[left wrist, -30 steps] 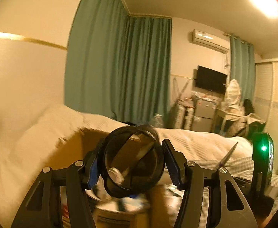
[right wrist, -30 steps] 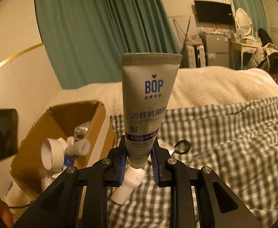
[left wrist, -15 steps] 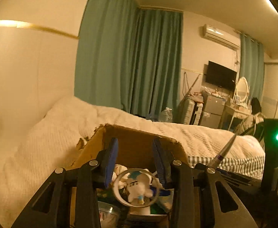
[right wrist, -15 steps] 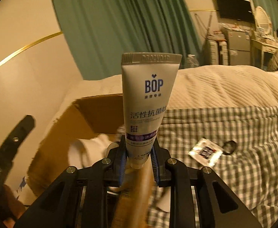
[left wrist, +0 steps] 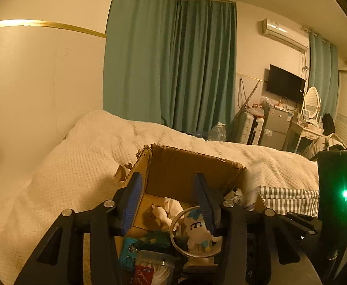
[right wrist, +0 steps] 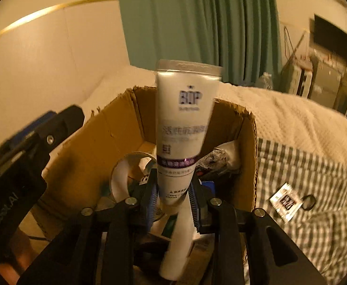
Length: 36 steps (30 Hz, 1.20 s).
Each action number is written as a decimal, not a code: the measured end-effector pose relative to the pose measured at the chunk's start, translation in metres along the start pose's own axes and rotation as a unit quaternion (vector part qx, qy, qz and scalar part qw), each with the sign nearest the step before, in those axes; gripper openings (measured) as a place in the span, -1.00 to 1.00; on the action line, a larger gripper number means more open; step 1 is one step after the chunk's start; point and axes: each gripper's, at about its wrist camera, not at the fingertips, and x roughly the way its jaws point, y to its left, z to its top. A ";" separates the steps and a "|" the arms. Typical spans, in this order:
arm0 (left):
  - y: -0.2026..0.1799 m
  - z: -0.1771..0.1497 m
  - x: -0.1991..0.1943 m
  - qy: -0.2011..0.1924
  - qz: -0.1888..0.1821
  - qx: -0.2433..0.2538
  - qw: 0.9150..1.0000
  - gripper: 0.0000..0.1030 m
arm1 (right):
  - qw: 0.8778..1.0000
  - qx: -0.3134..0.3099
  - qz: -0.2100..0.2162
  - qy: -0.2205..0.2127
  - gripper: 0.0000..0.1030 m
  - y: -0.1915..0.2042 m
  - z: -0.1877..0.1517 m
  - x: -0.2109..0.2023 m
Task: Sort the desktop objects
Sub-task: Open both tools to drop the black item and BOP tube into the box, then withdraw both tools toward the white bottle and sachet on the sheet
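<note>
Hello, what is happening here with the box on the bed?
A person is sorting small things into an open cardboard box on the bed, with a gripper in each hand. The right gripper is above the box with a white tube standing between its jaws, which are opening. The left gripper is empty above the box, jaws opening; a clear tape ring lies below it among the things already inside. A small packet lies on the checked blanket.
</note>
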 end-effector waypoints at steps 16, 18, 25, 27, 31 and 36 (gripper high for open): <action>-0.005 0.030 -0.090 -0.127 0.014 -0.028 0.991 1.00 | 0.983 0.015 -0.019 -0.179 0.74 -0.050 0.005 -0.122; -0.009 0.032 -0.098 -0.139 0.010 -0.029 0.990 1.00 | 0.979 0.020 -0.024 -0.202 0.89 -0.058 0.002 -0.142; -0.041 0.027 -0.111 -0.160 -0.013 -0.014 0.987 1.00 | 0.974 0.024 -0.061 -0.219 0.99 -0.098 -0.008 -0.173; -0.058 0.023 -0.110 -0.159 -0.021 0.002 0.987 1.00 | 0.975 0.021 -0.076 -0.210 0.99 -0.111 -0.013 -0.172; -0.090 0.012 -0.106 -0.150 -0.045 0.038 0.987 1.00 | 0.978 0.018 -0.068 -0.194 0.99 -0.133 -0.024 -0.167; -0.132 -0.006 -0.100 -0.140 -0.083 0.058 0.985 1.00 | 0.981 0.043 -0.087 -0.168 0.99 -0.171 -0.043 -0.146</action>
